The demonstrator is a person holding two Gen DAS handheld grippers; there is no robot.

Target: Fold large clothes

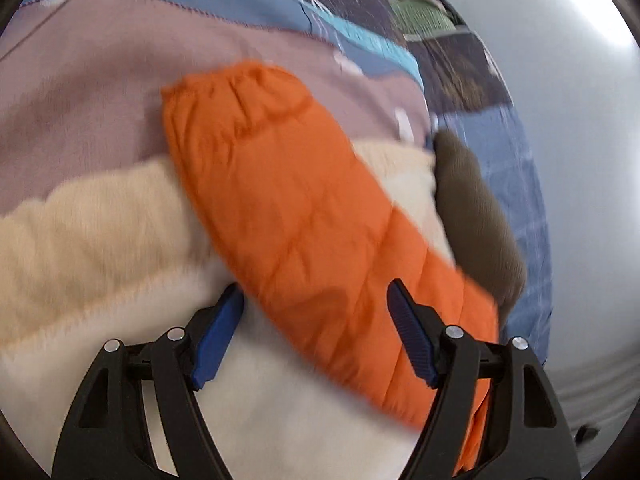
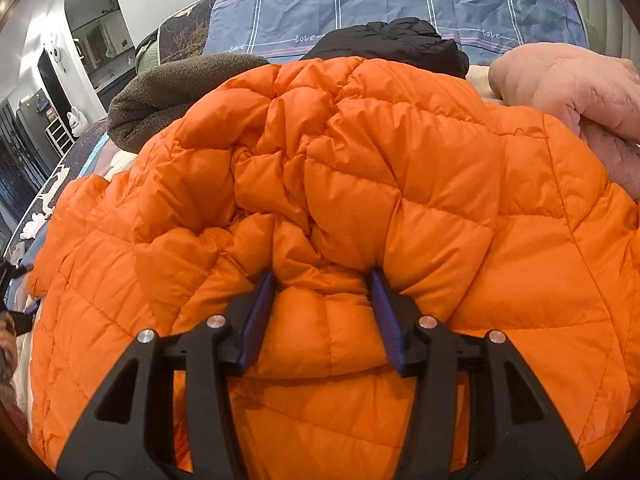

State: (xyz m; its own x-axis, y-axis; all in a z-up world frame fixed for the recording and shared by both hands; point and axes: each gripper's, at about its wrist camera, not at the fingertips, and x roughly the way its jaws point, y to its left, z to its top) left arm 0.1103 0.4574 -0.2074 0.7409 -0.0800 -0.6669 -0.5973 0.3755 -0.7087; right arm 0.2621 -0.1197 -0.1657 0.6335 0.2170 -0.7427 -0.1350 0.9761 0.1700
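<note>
- The right gripper point(image 2: 322, 312) sits pressed into the orange jacket point(image 2: 360, 200), a puffy fold of the quilted body bunched between its two blue pads; the jaws stand partly apart and the padding fills the gap, so I read it as gripping the jacket.
- The left gripper point(image 1: 316, 332) hangs over the jacket's sleeve point(image 1: 280, 200) with its jaws apart; the sleeve passes under and between the pads, and no pad clearly presses it. The picture is blurred, so contact is uncertain.
- The jacket lies on a bed point(image 2: 360, 0), its body heaped in the middle and the sleeve stretched out over a cream fleece point(image 1: 80, 220) and a mauve blanket point(image 1: 100, 80).
- Around it lie a brown fleece garment point(image 2: 160, 92), a black garment point(image 2: 392, 44) toward the far edge of the bed, and a pink coat point(image 2: 580, 92) at the right.
- Progress: judged early. The body is still rumpled, not squared, and the sleeve lies out to the side.
- Left to do, by my reckoning: bring the sleeve across, flatten the body, fold it over.
</note>
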